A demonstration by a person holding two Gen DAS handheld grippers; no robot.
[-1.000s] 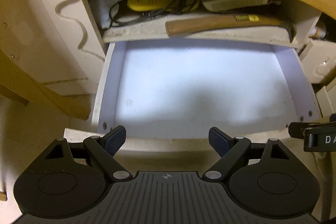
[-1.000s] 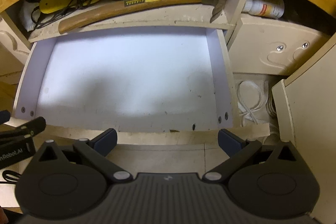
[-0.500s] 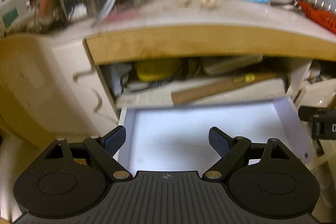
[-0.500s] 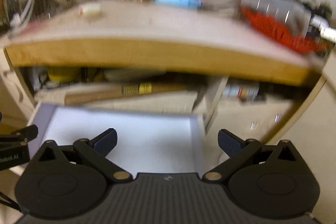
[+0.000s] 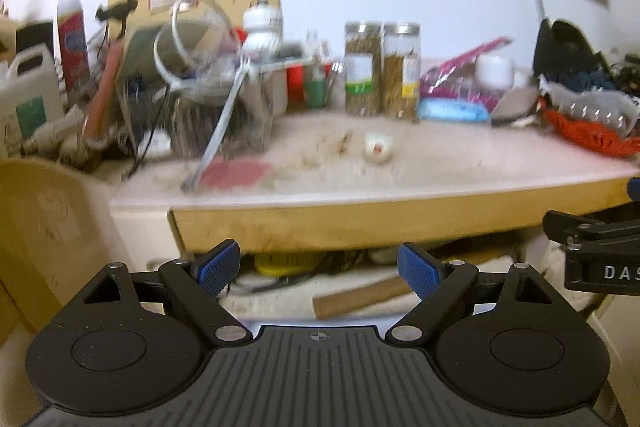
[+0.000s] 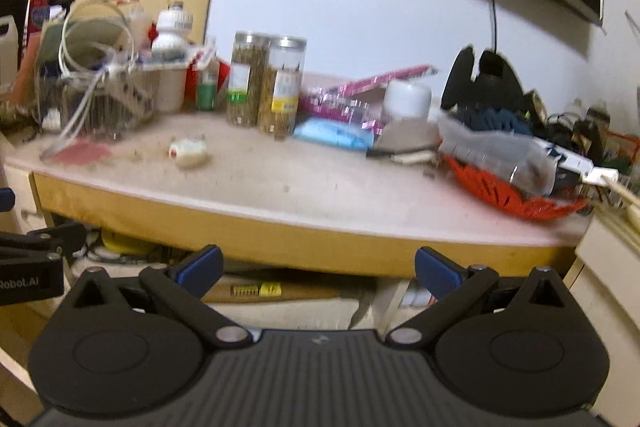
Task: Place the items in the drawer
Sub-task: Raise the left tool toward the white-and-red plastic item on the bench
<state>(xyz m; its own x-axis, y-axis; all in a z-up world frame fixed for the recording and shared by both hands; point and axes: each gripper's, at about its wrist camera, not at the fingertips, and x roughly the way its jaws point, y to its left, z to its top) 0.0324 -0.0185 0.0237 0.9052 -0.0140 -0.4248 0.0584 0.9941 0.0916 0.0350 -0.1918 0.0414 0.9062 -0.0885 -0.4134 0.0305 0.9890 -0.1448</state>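
Both my grippers, left (image 5: 319, 269) and right (image 6: 319, 270), hang empty with fingers spread wide apart, facing the worktop (image 6: 320, 183); two jars (image 6: 266, 91) stand on it; the drawer sits below it, hidden behind my grippers.

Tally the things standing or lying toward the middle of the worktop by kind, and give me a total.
Tall clear jars with silver lids: 2
Small white roundish item lying in the open: 1
White squat tub: 1
Light blue flat packet: 1
Red mesh basket: 1
Total: 6
The clutter on the left is too blurred to count.
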